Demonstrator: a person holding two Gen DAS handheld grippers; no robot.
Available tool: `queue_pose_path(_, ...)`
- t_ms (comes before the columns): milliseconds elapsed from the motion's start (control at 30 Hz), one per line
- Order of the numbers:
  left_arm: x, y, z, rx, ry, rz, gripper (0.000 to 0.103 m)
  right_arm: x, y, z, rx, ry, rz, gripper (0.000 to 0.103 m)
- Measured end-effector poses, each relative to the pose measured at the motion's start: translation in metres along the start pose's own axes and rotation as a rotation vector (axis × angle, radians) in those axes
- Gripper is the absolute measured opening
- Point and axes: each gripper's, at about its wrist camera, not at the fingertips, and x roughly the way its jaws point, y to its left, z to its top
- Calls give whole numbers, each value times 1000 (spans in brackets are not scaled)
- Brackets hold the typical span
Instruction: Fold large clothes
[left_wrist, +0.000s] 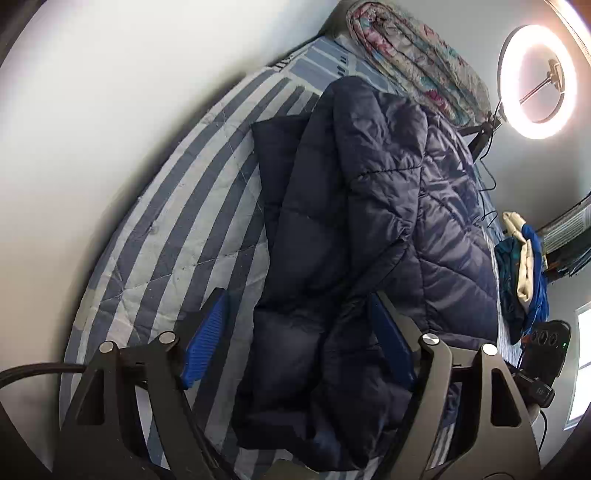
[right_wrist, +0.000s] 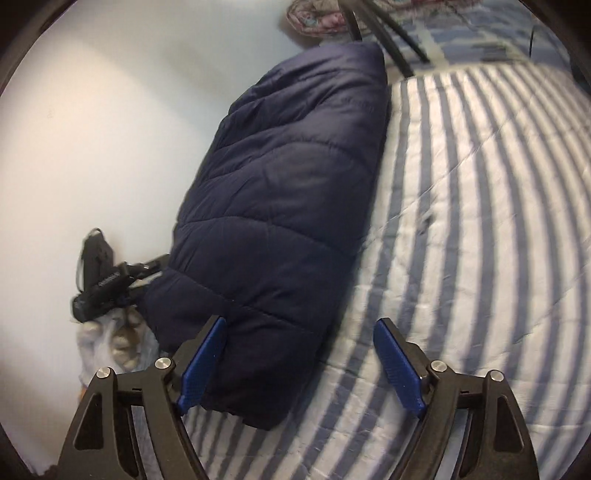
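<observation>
While the navy quilted jacket (left_wrist: 354, 229) is lying folded lengthwise on the striped bedspread (left_wrist: 173, 229), both grippers are hanging over its near end, angled downward. In the left wrist view the jacket is running away from the camera as a long puffy bundle, one layer doubled over another, its near end bunching up between the fingers. The left gripper (left_wrist: 299, 343) is standing with jaws wide apart; the left blue pad (left_wrist: 207, 339) is sitting over the bare bedspread, clear of the cloth, while the right pad is lying against or just beside the jacket's folds, and contact there cannot be told. Nothing is being pinched.

In the right wrist view the jacket (right_wrist: 280, 192) is showing as a tidy oblong, slightly blurred, lying along the wall side of the bedspread (right_wrist: 480, 221). The right gripper (right_wrist: 299, 362) is also gaping open, tilted down at the jacket's near corner; its left pad (right_wrist: 203, 365) is overlapping the jacket's edge, its right pad hovering over stripes well clear of the fabric. No grip here either.

Farther out: a floral quilt (left_wrist: 417, 59) is lying rolled at the bed's far end, a ring light (left_wrist: 535, 77) is glowing beside it, and a small heap of blue and cream clothes (left_wrist: 521, 266) is sitting at the bed's edge. A plain pale wall (left_wrist: 110, 92) is bordering the bed.
</observation>
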Motion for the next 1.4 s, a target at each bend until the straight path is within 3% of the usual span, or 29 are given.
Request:
queue_pose_path(133,6,0,-1,6,-2,0,80,13,5,-1,-5,6,67,81)
queue_pose_path(200,10,0,-2,9,-12,-3,77,22,9,-1,-4,35,99,66)
queue_pose_path(233,10,1,-4,11,-13,-12,70,24,12,-1,-5,39,99,61)
queue_pose_path(300,10,2,-6,6,-7,-44,55,25,14,-1,3,47,103,38)
queue_pose_path(400,8,-7,-13,30,-7,-30,47,22,29,0,-32,46,55,24)
queue_pose_path(467,6,-13,-16,37,2,-16,42,14,38,1,-47,48,10,21)
queue_pose_path(700,-13,-41,-54,62,67,-16,31,-32,59,-15,-91,89,-98,18)
queue_pose_path(1200,-38,-137,-219,171,191,-73,30,-162,37,-132,-79,136,-281,16)
queue_pose_path(1333,-42,-148,-235,204,173,-70,30,-166,34,-147,-86,140,-322,17)
queue_pose_path(1400,-48,-146,-233,199,175,-86,30,-163,39,-141,-92,132,-337,25)
